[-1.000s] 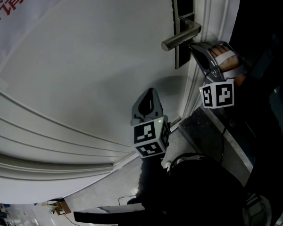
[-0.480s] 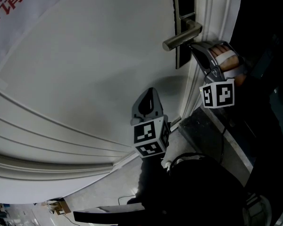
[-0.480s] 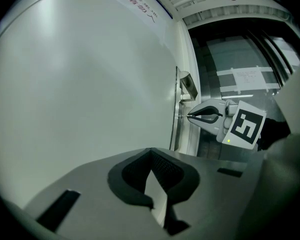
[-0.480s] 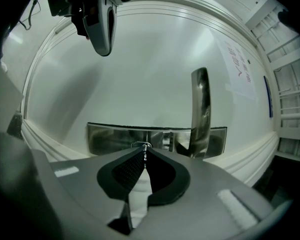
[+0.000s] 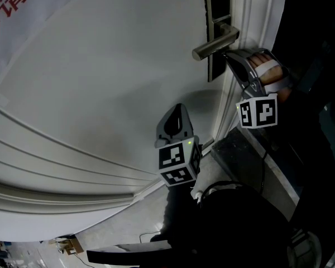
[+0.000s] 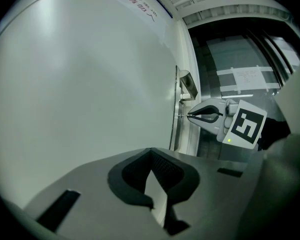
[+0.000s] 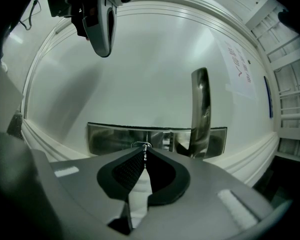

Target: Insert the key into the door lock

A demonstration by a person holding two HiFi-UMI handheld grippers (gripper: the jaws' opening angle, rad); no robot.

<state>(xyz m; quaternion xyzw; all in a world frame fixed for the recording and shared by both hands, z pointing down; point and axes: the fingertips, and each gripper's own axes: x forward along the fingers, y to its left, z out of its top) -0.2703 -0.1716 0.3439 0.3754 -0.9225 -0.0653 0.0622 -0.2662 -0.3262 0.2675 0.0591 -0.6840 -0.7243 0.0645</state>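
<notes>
Although the right gripper (image 7: 144, 150) has its jaws pinched tight on the key (image 7: 145, 154), the blade only just shows past the tips. It points at the small round keyhole (image 7: 142, 144) in the steel plate (image 7: 110, 138) straight ahead of them. I can't tell whether the tip has gone in or only rests at the mouth. The handle (image 7: 201, 109) stands off to the right of those jaws, clear of them.

The left gripper (image 6: 151, 151) has its jaws together on nothing. It hangs well back from the lock, facing bare door (image 6: 85, 84).

The risk I see is in the angle. So little blade is proud of the jaws that a slight tilt could jam the key at the keyhole rim, or make it pivot in the pinch. A hard push off-line could skid it across the plate.

The right gripper's own view shows the blade lined up with the keyhole, but not how far out from the door the jaws are. The left gripper's view gives that side-on, with the right gripper (image 6: 191, 116) nose-first at the plate, just under the handle (image 6: 189, 84). From the head view the right gripper (image 5: 230, 56) simply hides the keyhole, below the handle (image 5: 215, 42).
</notes>
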